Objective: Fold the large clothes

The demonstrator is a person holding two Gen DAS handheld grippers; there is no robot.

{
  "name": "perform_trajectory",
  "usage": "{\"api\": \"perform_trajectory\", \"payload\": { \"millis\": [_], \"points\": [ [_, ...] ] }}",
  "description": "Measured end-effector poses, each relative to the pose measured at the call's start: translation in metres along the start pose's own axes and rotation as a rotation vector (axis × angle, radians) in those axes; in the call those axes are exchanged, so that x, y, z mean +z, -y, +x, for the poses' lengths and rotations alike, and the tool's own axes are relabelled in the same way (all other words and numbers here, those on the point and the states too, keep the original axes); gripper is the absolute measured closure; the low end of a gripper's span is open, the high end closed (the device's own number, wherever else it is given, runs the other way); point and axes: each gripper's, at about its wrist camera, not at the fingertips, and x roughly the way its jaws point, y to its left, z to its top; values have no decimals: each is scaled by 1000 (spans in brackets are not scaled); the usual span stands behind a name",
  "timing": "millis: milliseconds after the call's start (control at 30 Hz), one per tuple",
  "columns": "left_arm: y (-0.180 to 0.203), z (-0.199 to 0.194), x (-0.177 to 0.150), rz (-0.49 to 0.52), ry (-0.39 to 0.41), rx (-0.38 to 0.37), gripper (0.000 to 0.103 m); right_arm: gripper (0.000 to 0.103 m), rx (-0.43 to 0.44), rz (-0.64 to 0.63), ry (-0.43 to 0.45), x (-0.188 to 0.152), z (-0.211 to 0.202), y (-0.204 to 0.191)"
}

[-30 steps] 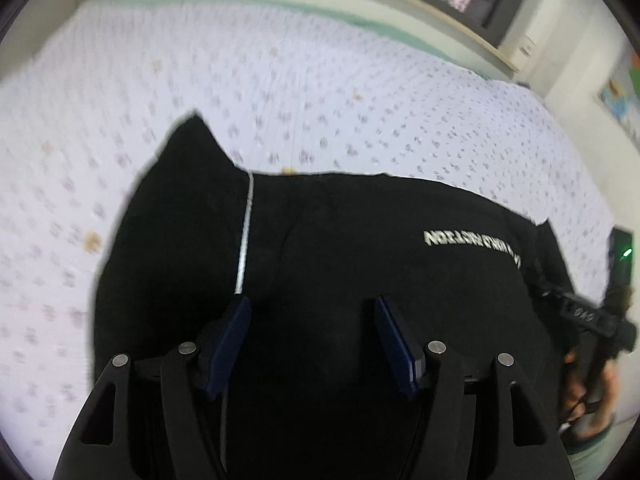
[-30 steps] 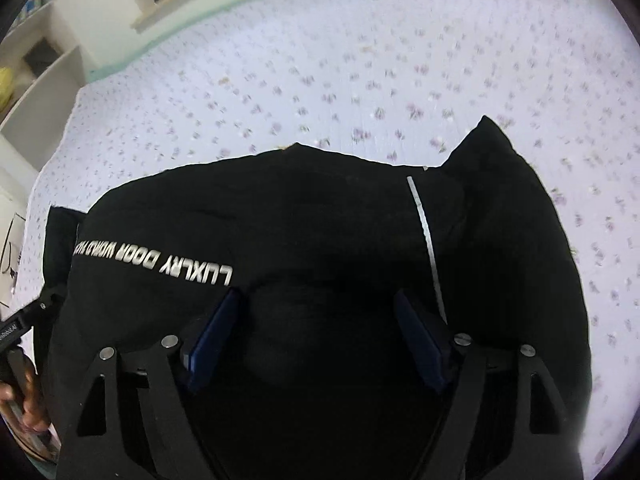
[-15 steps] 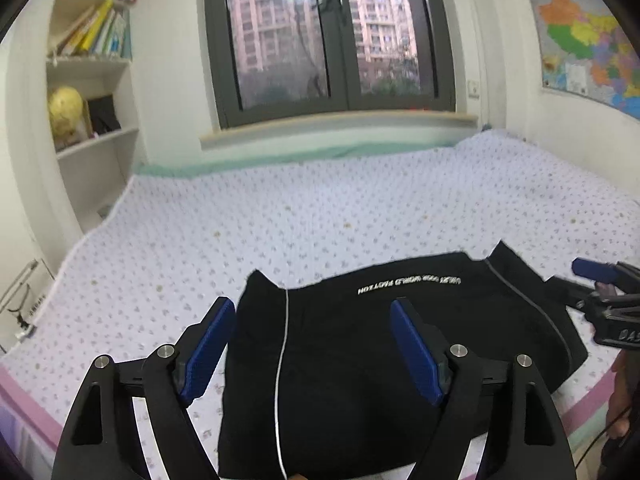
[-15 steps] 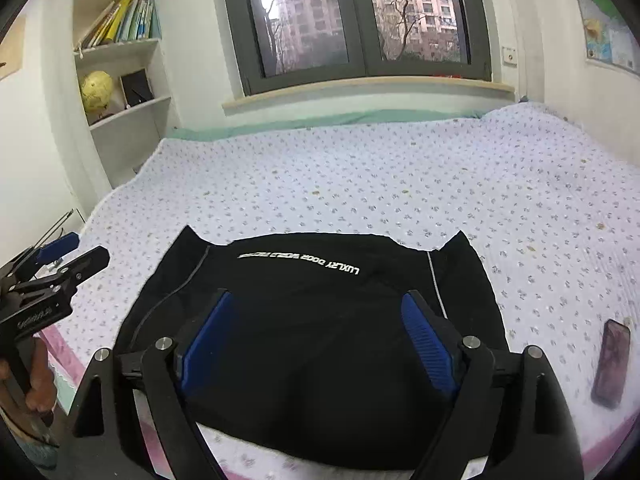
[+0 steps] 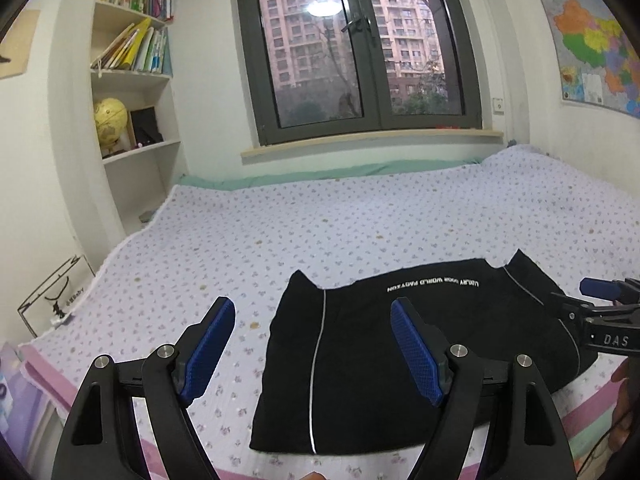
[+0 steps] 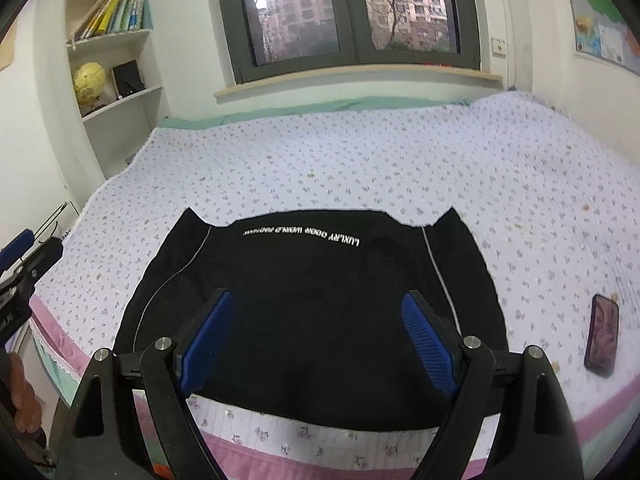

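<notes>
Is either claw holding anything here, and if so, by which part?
Nothing is held. The left claw and right claw are both open and hang above the black garment, which lies folded on the bed.

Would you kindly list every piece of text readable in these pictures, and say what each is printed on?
"LUXLRY DOOR WORLD FACTION", upside down; last word unclear: black garment on the bed.
"DAS": right tongs, seen from the left camera.
"Baby": white board beside the bed.
Wall map labels and book spines: too small to read.

The black garment (image 6: 320, 300) has its near edge hidden behind the right hand-held gripper (image 6: 316, 336).
</notes>
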Motion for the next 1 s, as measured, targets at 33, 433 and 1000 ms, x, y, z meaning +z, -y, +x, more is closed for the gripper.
{"api": "perform_trajectory", "payload": {
  "millis": [33, 433, 1000],
  "points": [
    [0, -1, -2, 1, -4, -4, 22, 15, -2, 4, -9, -1, 2, 0],
    [-2, 5, -11, -36, -59, -7, 22, 15, -32, 15, -54, -7, 13, 2],
    [-8, 12, -15, -61, -97, -8, 22, 15, -80, -13, -60, -9, 13, 1]
  ]
}}
